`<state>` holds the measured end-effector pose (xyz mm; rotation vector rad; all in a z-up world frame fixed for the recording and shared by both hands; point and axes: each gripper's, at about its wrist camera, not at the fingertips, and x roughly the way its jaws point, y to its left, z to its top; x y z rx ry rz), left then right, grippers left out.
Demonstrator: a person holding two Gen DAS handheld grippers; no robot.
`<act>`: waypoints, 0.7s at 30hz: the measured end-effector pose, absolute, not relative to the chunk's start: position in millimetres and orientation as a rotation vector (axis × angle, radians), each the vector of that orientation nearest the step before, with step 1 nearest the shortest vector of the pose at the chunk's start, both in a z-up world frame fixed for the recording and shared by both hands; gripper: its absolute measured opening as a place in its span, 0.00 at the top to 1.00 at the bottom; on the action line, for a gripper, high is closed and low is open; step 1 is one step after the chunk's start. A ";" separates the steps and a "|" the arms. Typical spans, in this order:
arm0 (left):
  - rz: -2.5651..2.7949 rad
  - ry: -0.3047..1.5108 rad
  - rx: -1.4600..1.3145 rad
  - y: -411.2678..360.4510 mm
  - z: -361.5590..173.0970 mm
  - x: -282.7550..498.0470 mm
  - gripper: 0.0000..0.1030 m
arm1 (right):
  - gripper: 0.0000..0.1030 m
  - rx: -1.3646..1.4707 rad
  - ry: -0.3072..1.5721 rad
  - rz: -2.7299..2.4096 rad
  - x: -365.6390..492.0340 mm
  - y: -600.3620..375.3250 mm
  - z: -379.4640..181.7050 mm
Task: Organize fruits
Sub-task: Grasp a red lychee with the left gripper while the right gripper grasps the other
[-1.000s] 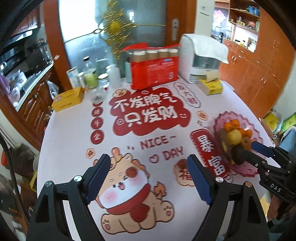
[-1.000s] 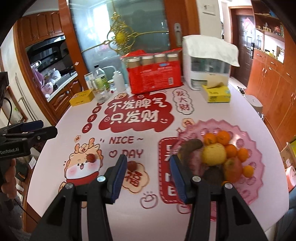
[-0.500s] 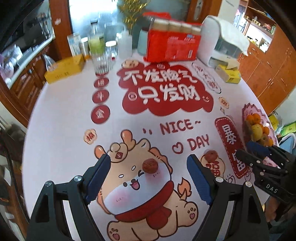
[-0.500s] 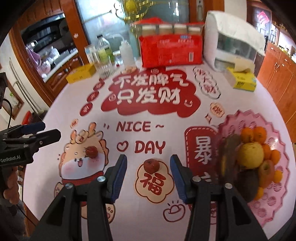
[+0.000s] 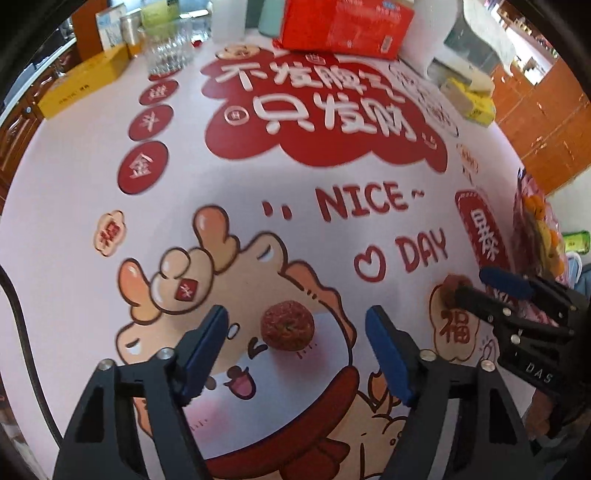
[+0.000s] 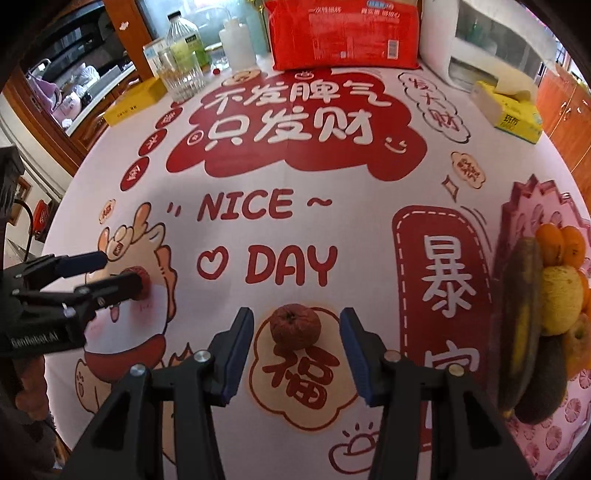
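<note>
A small wrinkled red fruit (image 5: 288, 325) lies on the cartoon animal's face on the printed tablecloth. My left gripper (image 5: 295, 312) points down over it; its jaws are closing with the fruit between them, and the blue pads stand clear of it. A second red fruit (image 6: 294, 326) lies on a round printed emblem. My right gripper (image 6: 295, 314) straddles it, open, with a gap on each side. Each gripper also shows in the other's view: the right gripper (image 5: 474, 282) and the left gripper (image 6: 120, 271). A pink scalloped plate (image 6: 535, 199) at the right holds oranges (image 6: 561, 240), a yellow fruit (image 6: 561, 299) and a dark banana (image 6: 524, 314).
Along the table's far side stand a red package (image 6: 343, 33), a ribbed glass (image 6: 181, 77), bottles (image 6: 183, 37), a yellow box (image 6: 133, 103), a white appliance (image 6: 491, 44) and a yellow tissue box (image 6: 509, 114). Wooden cabinets lie beyond the table's right edge.
Both grippers have come down toward the tablecloth and tilted further downward, each now astride a red fruit. The left gripper's jaws have narrowed; the right's keep their width.
</note>
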<state>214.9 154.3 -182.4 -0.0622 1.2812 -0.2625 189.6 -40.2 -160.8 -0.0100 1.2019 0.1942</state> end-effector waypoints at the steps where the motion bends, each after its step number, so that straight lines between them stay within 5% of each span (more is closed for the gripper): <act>1: -0.267 1.292 -0.062 153.2 -185.4 214.7 0.36 | 0.53 -0.014 1.207 0.195 190.8 -39.4 -163.1; 10: -0.274 1.323 -0.071 151.2 -195.3 212.1 0.56 | 0.53 -0.056 1.251 0.202 195.1 -29.4 -177.7; 14: -0.270 1.337 -0.063 150.7 -197.8 210.5 0.70 | 0.65 -0.070 1.271 0.191 195.6 -30.3 -184.8; 21: -0.291 1.313 -0.033 137.8 -190.8 205.7 0.72 | 0.70 -0.068 1.269 0.201 187.7 -31.2 -181.3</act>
